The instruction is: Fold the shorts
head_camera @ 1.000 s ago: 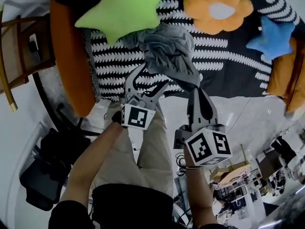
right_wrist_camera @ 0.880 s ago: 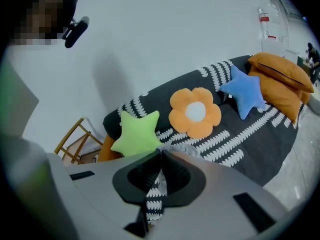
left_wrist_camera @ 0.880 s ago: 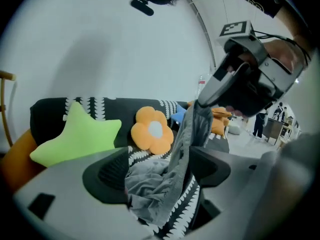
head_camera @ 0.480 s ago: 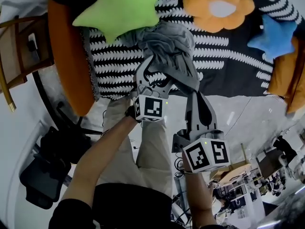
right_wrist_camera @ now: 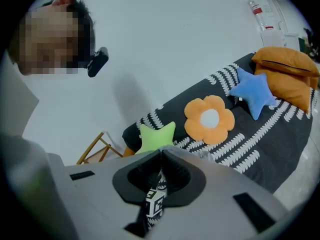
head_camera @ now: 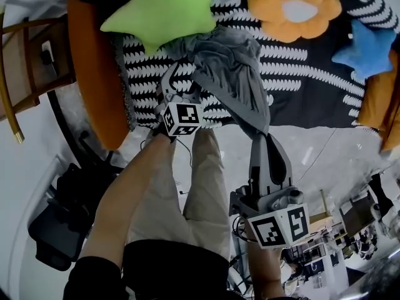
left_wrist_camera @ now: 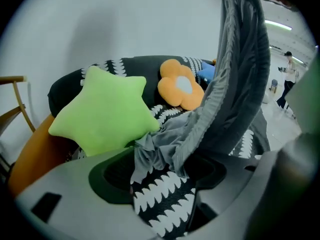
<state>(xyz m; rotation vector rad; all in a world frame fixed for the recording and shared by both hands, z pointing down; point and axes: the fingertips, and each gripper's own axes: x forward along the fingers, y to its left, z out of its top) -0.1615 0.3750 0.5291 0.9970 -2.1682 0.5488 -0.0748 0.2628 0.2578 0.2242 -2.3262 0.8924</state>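
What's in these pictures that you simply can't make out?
- Shorts, head view: bunched up, so waistband and legs can't be told apart.
- Green star pillow, head view: top cut off by the edge.
- Orange cushion, head view: mostly beyond the right edge.
- Bottle, right gripper view: label too small to read.

Grey shorts [head_camera: 231,74] on a black cover [head_camera: 312,86] patterned with white leaf rows; beside them lime-green star cushion [head_camera: 156,11], orange white-centred flower cushion [head_camera: 294,11], blue star cushion [head_camera: 369,45].
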